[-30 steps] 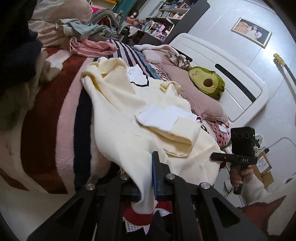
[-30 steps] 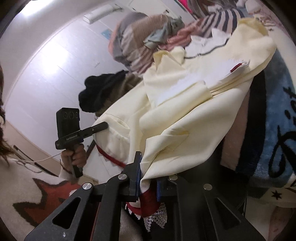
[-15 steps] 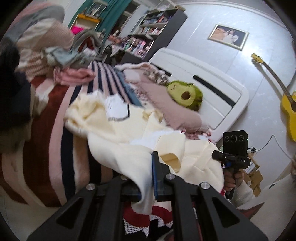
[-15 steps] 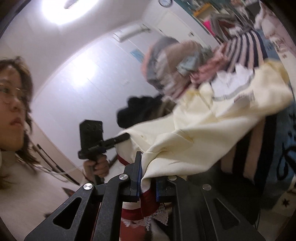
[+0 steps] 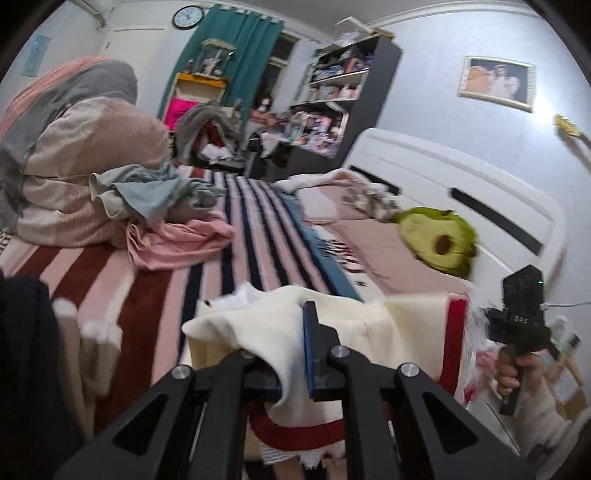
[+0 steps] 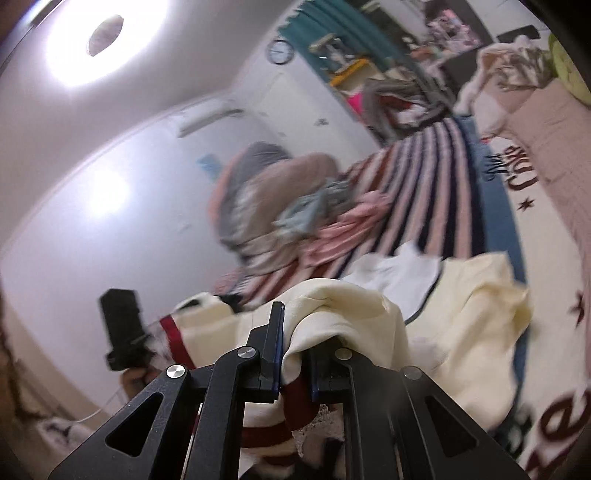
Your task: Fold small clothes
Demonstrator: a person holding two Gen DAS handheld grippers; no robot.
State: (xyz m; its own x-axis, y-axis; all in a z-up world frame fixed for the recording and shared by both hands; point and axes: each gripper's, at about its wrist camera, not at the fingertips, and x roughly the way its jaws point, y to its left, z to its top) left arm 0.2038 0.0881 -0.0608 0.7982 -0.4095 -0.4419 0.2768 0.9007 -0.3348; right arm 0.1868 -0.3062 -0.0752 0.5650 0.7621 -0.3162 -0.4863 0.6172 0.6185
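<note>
Both grippers are clamped on the same cream garment (image 5: 258, 332): left gripper (image 5: 295, 354) pinches a fold at bottom centre of its view, right gripper (image 6: 291, 350) bites cloth with red trim low in its own. The garment hangs between them over the striped blanket (image 5: 229, 236). Only the left view catches the avocado plush (image 5: 439, 240) at right; only the right view shows the ceiling light (image 6: 105, 35), upper left.

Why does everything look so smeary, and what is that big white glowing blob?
Right wrist view: the blob is the ceiling lamp, blown out to white, and the clothes pile smears from motion blur. Left wrist view: sharper, though the avocado plush and cream garment edges blur; the fisheye bends the walls.
</note>
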